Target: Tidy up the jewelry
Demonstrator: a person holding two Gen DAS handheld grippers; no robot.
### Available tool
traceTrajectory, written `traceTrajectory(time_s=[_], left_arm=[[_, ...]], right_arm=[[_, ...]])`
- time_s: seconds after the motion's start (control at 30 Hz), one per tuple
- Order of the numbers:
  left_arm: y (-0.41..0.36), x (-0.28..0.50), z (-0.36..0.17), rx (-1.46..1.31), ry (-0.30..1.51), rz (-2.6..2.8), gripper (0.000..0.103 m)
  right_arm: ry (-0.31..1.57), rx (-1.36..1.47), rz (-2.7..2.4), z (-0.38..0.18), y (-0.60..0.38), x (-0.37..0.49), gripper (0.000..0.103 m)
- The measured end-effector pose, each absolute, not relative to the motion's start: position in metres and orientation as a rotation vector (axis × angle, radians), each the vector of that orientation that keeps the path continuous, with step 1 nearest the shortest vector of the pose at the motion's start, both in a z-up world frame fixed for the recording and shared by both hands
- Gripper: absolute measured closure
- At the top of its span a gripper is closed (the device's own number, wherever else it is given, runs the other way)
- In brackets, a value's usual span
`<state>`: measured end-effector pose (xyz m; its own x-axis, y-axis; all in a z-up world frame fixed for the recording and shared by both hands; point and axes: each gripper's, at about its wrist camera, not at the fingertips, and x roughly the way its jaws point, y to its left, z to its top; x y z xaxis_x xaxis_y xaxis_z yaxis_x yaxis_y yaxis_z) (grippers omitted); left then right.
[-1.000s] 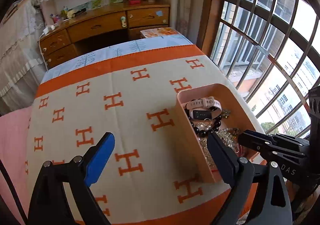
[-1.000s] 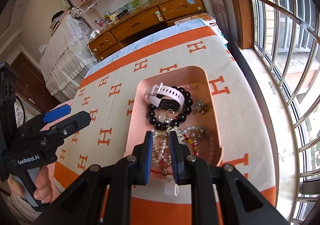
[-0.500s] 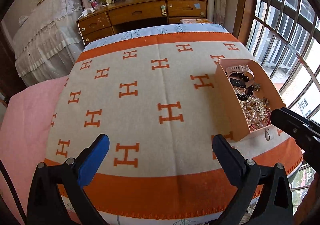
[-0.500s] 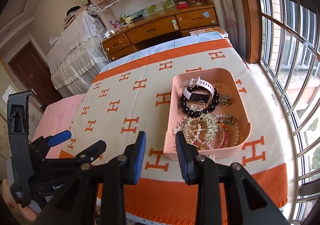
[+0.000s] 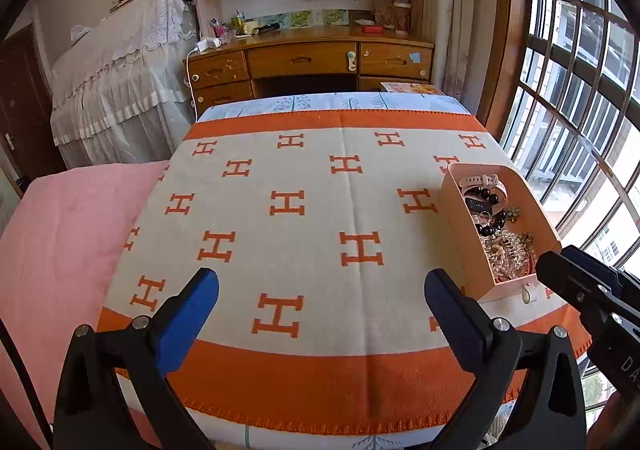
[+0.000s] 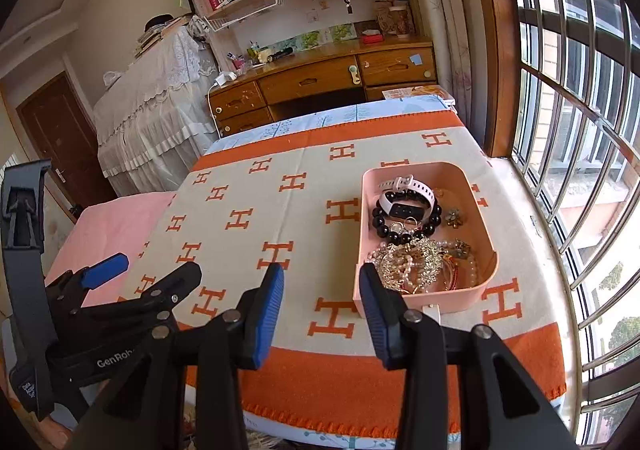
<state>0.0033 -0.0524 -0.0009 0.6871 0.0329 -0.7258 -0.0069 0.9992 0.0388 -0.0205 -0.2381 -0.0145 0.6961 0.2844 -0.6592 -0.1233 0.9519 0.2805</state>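
Observation:
A pink tray (image 6: 486, 274) stands on the right side of the orange and cream H-pattern blanket (image 6: 280, 217). It holds a white watch (image 6: 404, 193), a black bead bracelet (image 6: 400, 228), and a pile of pearl and gold pieces (image 6: 416, 264). The tray also shows in the left wrist view (image 5: 464, 226). My right gripper (image 6: 322, 296) is open and empty, above the blanket's near edge, left of the tray's front corner. My left gripper (image 5: 320, 300) is wide open and empty over the near middle of the blanket.
A pink sheet (image 5: 64, 234) lies left of the blanket. A wooden desk (image 5: 312, 61) with drawers stands behind the bed. A barred window (image 6: 568, 97) runs along the right. A white lace-covered piece of furniture (image 5: 120, 81) is at the back left.
Both grippers have pulled back and up from the tray toward the bed's near edge. The right jaws, shut over the jewelry a second ago, have opened and hold nothing.

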Motion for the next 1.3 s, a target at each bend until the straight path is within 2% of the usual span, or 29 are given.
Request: traceTrajectory(time_s=[1.3], left_arm=[[-0.054, -0.022, 0.004, 0.002, 0.759, 0.004, 0.001]], right_arm=[[0.760, 0.199, 0.248, -0.012, -0.218, -0.045, 0.062]])
